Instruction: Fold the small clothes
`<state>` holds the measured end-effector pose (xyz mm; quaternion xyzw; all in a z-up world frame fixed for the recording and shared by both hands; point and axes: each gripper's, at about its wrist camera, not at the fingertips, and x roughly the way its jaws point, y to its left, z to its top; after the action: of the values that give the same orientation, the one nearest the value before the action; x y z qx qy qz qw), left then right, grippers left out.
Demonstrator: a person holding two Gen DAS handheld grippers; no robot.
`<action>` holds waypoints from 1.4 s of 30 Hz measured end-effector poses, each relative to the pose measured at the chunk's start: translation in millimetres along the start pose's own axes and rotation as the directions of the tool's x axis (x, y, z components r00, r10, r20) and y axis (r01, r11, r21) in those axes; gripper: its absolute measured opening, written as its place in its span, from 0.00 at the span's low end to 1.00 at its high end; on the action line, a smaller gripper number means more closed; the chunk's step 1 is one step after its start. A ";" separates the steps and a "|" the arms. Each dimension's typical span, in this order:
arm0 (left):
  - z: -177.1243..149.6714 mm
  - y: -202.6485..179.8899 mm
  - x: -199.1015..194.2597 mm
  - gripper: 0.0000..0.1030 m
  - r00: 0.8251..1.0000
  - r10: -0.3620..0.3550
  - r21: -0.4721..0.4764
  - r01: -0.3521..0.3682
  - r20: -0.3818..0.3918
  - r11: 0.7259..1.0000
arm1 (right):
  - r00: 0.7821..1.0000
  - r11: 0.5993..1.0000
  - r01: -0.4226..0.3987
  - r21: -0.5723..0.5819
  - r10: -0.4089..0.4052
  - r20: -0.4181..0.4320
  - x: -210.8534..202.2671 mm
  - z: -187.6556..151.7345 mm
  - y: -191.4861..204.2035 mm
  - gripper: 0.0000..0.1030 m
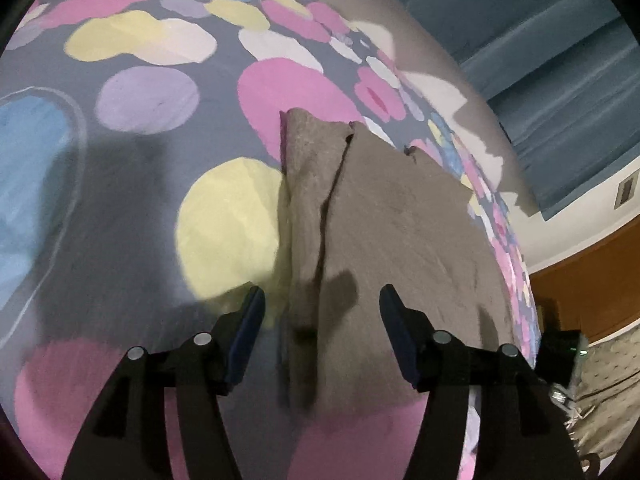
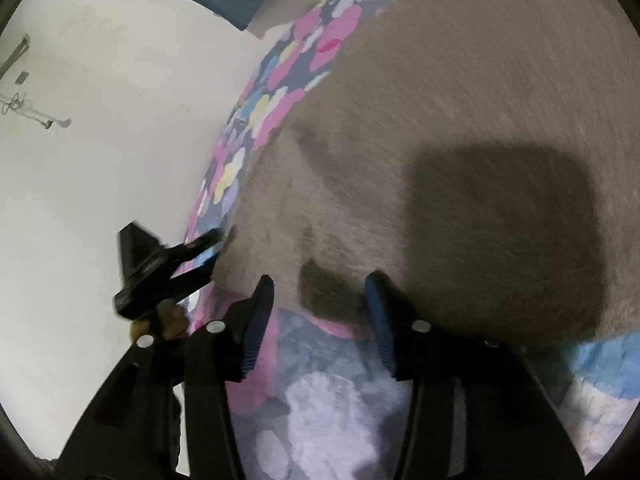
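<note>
Left gripper [image 1: 322, 308] at lower centre of left view: jaws apart, empty, straddling near edge of brown cloth [image 1: 384, 232]. Cloth ran from lower centre toward upper centre, long axis away from fingers, folded flap along its left side. Right gripper [image 2: 320, 292] likewise parted, empty, just short of cloth hem [image 2: 440, 120]. Patterned bedspread [image 1: 140, 92] lay bare at left; bed edge close at right.

Both views were dimly lit, and hard shadows were cast ahead of the fingers across the brown cloth [image 1: 392, 232] and the patterned bedspread [image 1: 160, 128]. Motion blur was seen throughout, and strong fisheye bending and dark vignetting were seen at the edges.
</note>
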<state>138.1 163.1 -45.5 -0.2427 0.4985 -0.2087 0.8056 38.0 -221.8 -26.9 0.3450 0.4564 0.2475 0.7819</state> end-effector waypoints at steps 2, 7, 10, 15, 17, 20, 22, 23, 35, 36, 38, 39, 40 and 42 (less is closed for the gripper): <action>6.3 -1.1 7.0 0.58 1.000 -0.004 0.007 0.004 -0.003 1.000 | 1.000 1.000 -0.004 -0.006 0.004 0.019 1.2 11.6 4.8 0.46; 18.5 -4.3 18.3 0.58 1.000 -0.015 0.019 0.016 -0.019 1.000 | 0.999 1.000 0.011 -0.006 -0.011 0.034 26.7 34.9 6.9 0.52; 21.5 -5.3 23.6 0.58 1.000 -0.012 0.029 0.013 -0.029 0.999 | 0.999 0.999 0.039 0.002 -0.039 0.022 45.7 37.4 -4.2 0.46; 27.2 -5.6 24.8 0.58 0.999 -0.022 0.037 0.023 -0.034 0.999 | 1.000 0.999 0.024 0.022 -0.024 0.020 40.2 42.4 1.2 0.48; 28.1 -5.4 25.2 0.58 0.999 -0.028 0.033 0.029 -0.031 0.999 | 0.999 0.999 0.021 0.025 -0.022 0.035 31.1 37.3 3.5 0.50; 30.6 -6.4 26.6 0.58 0.999 -0.029 0.037 0.030 -0.034 0.999 | 0.999 1.000 0.019 -0.012 -0.019 0.031 12.2 15.1 10.4 0.54; 30.8 -7.3 27.5 0.57 0.999 -0.027 0.044 0.029 -0.033 0.999 | 0.999 0.999 0.024 -0.035 -0.023 0.027 7.3 1.9 16.7 0.56; 30.9 -8.2 28.1 0.57 0.999 -0.025 0.049 0.027 -0.032 0.998 | 0.999 0.999 0.026 -0.041 -0.025 0.022 6.1 -4.4 17.4 0.58; 37.1 -6.6 48.7 0.41 0.990 -0.129 -0.020 0.129 -0.057 0.992 | 1.000 0.994 0.019 -0.104 -0.017 0.018 6.3 -35.6 15.7 0.65; 37.6 -7.5 51.1 0.40 0.990 -0.128 -0.023 0.127 -0.056 0.992 | 1.000 0.993 0.024 -0.116 -0.022 0.019 7.8 -37.7 18.2 0.66; 38.8 -9.9 53.4 0.33 0.991 -0.120 -0.020 0.119 -0.056 0.993 | 0.999 0.990 0.035 -0.135 -0.032 0.023 4.1 -44.3 21.6 0.67; 40.0 -10.6 54.4 0.23 0.991 -0.114 -0.022 0.112 -0.065 0.993 | 0.999 0.989 0.036 -0.143 -0.033 0.024 2.6 -46.0 22.7 0.68; 40.5 -11.1 54.9 0.20 0.991 -0.108 -0.028 0.107 -0.074 0.994 | 0.999 0.988 0.034 -0.150 -0.031 0.025 1.2 -47.7 23.2 0.68; 42.7 -16.2 53.2 0.17 0.993 -0.086 -0.030 0.083 -0.081 0.996 | 0.999 0.989 0.025 -0.145 -0.022 0.023 -1.6 -50.2 21.8 0.69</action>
<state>197.3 127.3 -56.7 -0.2655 0.5233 -0.2458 0.7715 -8.7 -193.3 -26.6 0.2841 0.4328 0.2671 0.8128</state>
